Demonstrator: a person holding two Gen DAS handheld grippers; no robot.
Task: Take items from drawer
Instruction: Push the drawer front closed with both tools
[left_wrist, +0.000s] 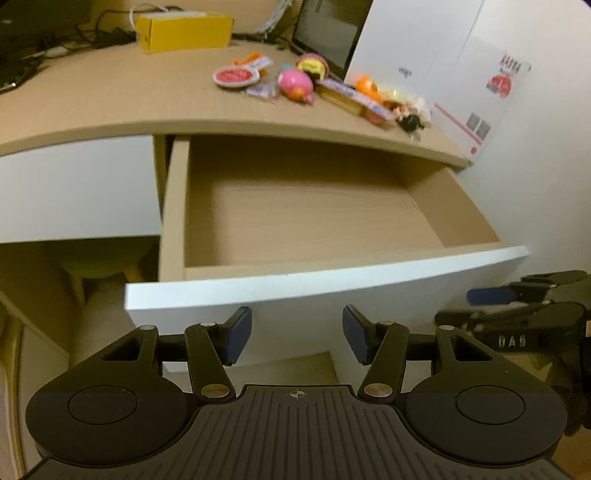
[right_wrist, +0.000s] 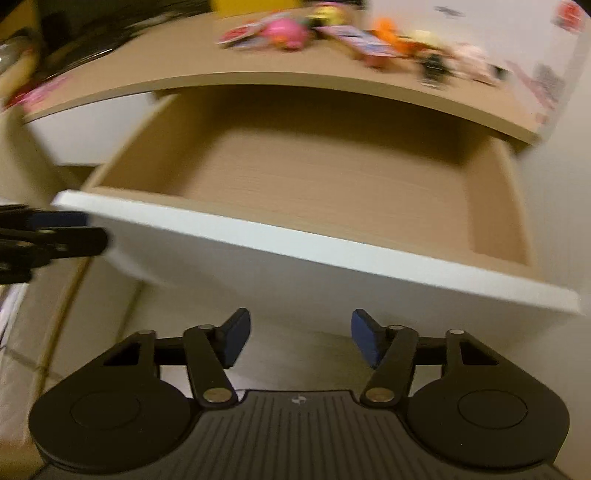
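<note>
The drawer (left_wrist: 325, 275) with a white front stands pulled out under the wooden desk top (left_wrist: 110, 99); its wooden floor (right_wrist: 332, 184) shows nothing on it. A cluster of small toys lies on the desk, among them a pink round toy (left_wrist: 295, 85), a red-and-white disc (left_wrist: 236, 76) and an orange toy (left_wrist: 365, 85). My left gripper (left_wrist: 297, 339) is open below the drawer front, with nothing between its blue pads. My right gripper (right_wrist: 299, 341) is open too, low in front of the drawer, and also shows at the right edge as the right gripper (left_wrist: 517, 306).
A yellow box (left_wrist: 184, 31), cables and a dark screen (left_wrist: 325, 33) sit at the back of the desk. A white wall with a printed sheet (left_wrist: 491, 96) closes the right side. A closed white drawer front (left_wrist: 77, 188) is to the left.
</note>
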